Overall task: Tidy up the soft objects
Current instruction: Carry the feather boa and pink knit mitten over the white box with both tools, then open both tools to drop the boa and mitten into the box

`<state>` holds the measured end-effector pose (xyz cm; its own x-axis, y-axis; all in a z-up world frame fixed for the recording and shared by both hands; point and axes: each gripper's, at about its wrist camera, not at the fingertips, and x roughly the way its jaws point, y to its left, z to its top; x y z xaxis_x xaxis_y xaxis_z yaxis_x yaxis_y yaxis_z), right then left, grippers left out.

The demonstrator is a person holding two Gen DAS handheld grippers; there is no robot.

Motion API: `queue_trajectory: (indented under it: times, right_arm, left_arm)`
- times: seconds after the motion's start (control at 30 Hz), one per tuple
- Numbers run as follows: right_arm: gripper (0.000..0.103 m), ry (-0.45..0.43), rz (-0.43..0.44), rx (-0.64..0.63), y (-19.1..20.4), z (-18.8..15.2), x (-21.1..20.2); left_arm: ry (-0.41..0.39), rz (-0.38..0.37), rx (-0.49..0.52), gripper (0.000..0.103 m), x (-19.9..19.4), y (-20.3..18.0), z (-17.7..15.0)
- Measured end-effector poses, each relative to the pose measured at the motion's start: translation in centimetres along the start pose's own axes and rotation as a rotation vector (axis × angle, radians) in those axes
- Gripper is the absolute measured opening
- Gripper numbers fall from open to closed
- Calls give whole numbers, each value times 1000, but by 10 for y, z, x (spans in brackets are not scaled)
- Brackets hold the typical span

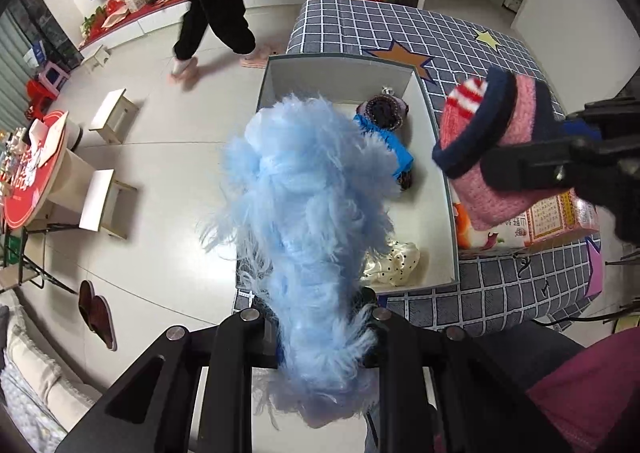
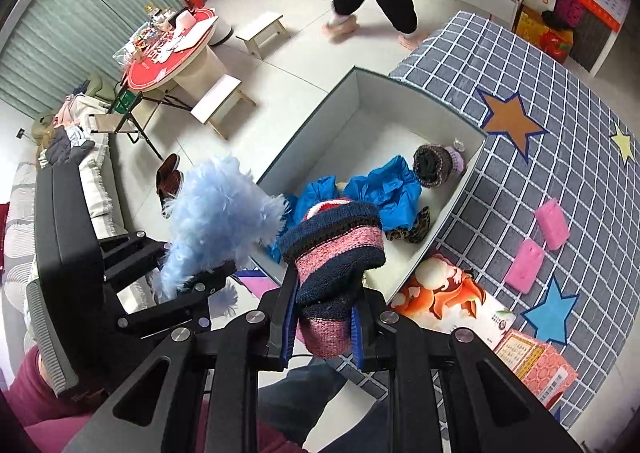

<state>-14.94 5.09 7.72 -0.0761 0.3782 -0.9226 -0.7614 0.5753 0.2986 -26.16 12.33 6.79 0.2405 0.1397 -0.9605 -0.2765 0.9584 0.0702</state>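
Observation:
My left gripper (image 1: pixel 316 317) is shut on a light blue fluffy item (image 1: pixel 304 193) that hangs over the near left side of a white open box (image 1: pixel 340 61). My right gripper (image 2: pixel 324 309) is shut on a pink, navy and red striped knit piece (image 2: pixel 336 245), which is held above the box's near edge. Each gripper shows in the other's view: the right gripper (image 1: pixel 532 165) at the right, the left gripper (image 2: pixel 208 281) at the left. Inside the box (image 2: pixel 312 121) lie a blue garment (image 2: pixel 388 185), a brown and purple knit hat (image 2: pixel 434 165), a leopard-print piece (image 2: pixel 416 229) and a cream dotted cloth (image 1: pixel 400 261).
The box stands on a grey checked cover with stars (image 2: pixel 540 93). Two pink sponges (image 2: pixel 552 223) and a printed packet (image 2: pixel 448 293) lie to its right. A person (image 1: pixel 212 13) walks across the floor beyond. Wooden stools (image 1: pixel 114 113), a red round table (image 1: pixel 36 169) and slippers (image 1: pixel 96 313) stand at the left.

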Motion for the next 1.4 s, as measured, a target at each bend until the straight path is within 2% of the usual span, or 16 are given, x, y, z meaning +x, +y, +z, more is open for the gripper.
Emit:
queue_trajectory:
  times: [0.23,0.43,0.57,0.8,1.1,1.4]
  right_arm:
    - [23,-25,-44,14,-7,5,-5]
    - [23,-58,-97,41,-26,26,-15]
    - [23,-64,-52,101,-36,27,-14]
    - [23,47,31,138,-27,-1,27]
    - [23,50,20,148,-33,1,30]
    - [23,68,11,112,-31,13,40]
  left_arm:
    - [-6,-5,14,23,1,2,2]
    - [-7,-2,67,23,3,-6,8]
    - [4,-14,78,23,10,-11,14]
    - [53,-25,94,23,26,-13,14]
    - [84,-53,69,23,41,-5,18]
    - [66,-75,70,28,47,-3,22]
